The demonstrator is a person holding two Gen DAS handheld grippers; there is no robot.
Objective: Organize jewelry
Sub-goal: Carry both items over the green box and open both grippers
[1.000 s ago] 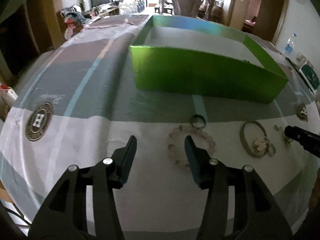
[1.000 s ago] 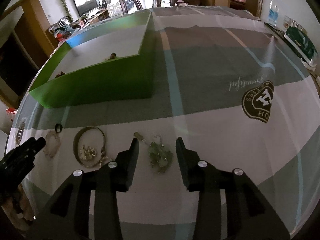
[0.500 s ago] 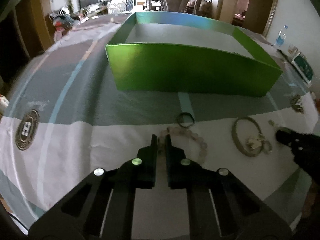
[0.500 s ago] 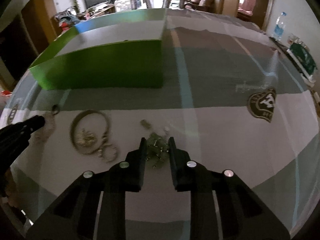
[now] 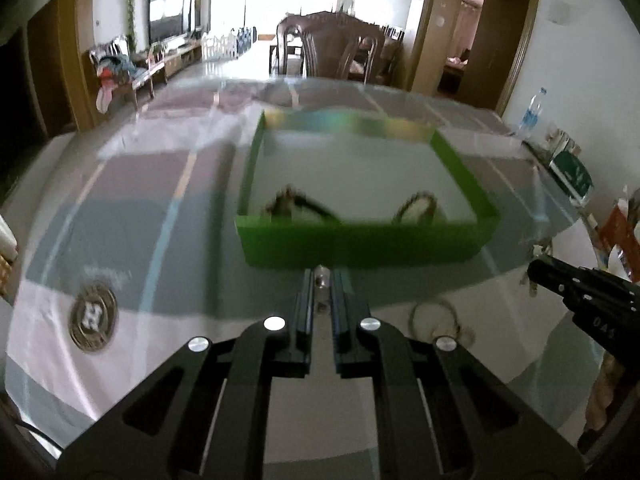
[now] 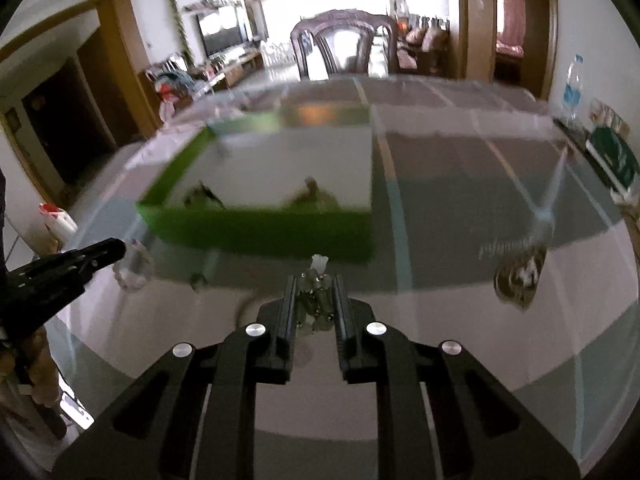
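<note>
A green open box [image 5: 360,246] with a white floor stands on the table; it also shows in the right wrist view [image 6: 260,234]. Two jewelry pieces lie inside it near the front wall [image 5: 292,206] [image 5: 418,206]. My left gripper [image 5: 322,284] is shut on a pale bead bracelet [image 5: 321,274], lifted above the table; the bracelet hangs below it in the right wrist view [image 6: 134,268]. My right gripper [image 6: 316,290] is shut on a greenish jewelry cluster [image 6: 316,300], lifted in front of the box. A metal bangle [image 5: 436,316] lies on the cloth.
The table has a grey and white patterned cloth with a round emblem [image 5: 93,316] at the left and another [image 6: 520,276] at the right. A water bottle [image 5: 532,114] and a green packet [image 5: 572,172] stand at the right edge. A wooden chair [image 5: 340,46] is behind the table.
Both grippers have risen from the table with the jewelry they closed on. The view now looks down into the green box. The bead bracelet and the greenish cluster have left the cloth.
</note>
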